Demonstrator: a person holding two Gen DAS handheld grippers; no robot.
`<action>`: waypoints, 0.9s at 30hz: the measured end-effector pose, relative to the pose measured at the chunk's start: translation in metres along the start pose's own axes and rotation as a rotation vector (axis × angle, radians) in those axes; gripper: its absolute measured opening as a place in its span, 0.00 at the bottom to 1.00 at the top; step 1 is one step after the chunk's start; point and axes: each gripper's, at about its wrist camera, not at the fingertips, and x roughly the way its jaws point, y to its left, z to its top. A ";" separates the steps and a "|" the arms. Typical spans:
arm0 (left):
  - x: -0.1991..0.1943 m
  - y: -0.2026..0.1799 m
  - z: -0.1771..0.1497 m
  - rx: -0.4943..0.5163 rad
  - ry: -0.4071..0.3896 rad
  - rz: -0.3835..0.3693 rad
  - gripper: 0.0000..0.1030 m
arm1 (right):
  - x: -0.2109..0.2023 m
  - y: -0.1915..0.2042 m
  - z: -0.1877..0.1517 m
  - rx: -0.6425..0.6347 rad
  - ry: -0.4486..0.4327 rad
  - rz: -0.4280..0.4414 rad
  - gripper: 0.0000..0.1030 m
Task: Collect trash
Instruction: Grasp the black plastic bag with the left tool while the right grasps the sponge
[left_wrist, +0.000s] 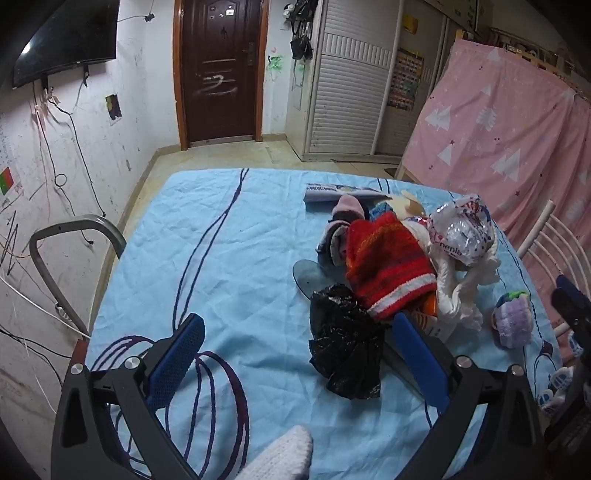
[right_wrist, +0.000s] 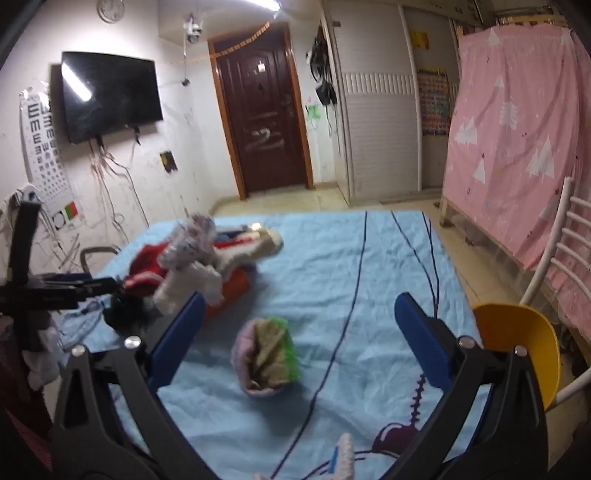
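Black bag (left_wrist: 345, 354), crumpled on the blue cloth (left_wrist: 229, 266) by the clothes heap (left_wrist: 391, 258), just inside the left gripper's (left_wrist: 299, 332) right finger; both left and right gripper (right_wrist: 300, 321) jaws wide apart, empty.

We hold our right gripper (right_wrist: 299, 332) over the blue bedsheet (right_wrist: 332, 258), its blue-padded jaws spread wide with nothing pressed between them. Between the jaws lies a small purple pouch (right_wrist: 264, 358) with a green edge, resting on the sheet apart from both pads. Toward the sheet's far left corner sits a heap: a red knitted garment (right_wrist: 147, 266), white fabric (right_wrist: 192, 277) and a crumpled plastic bag (right_wrist: 192, 236). Past the sheet's right edge we see a yellow chair (right_wrist: 517, 339).
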 end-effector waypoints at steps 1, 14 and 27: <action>0.003 0.000 -0.001 0.001 0.010 -0.010 0.90 | 0.003 -0.002 -0.002 0.007 0.021 0.005 0.96; 0.038 -0.011 -0.003 0.003 0.124 -0.115 0.52 | 0.035 -0.003 -0.005 0.018 0.174 0.026 0.95; 0.028 -0.004 -0.007 -0.033 0.093 -0.136 0.25 | 0.054 0.004 -0.008 -0.037 0.234 0.055 0.34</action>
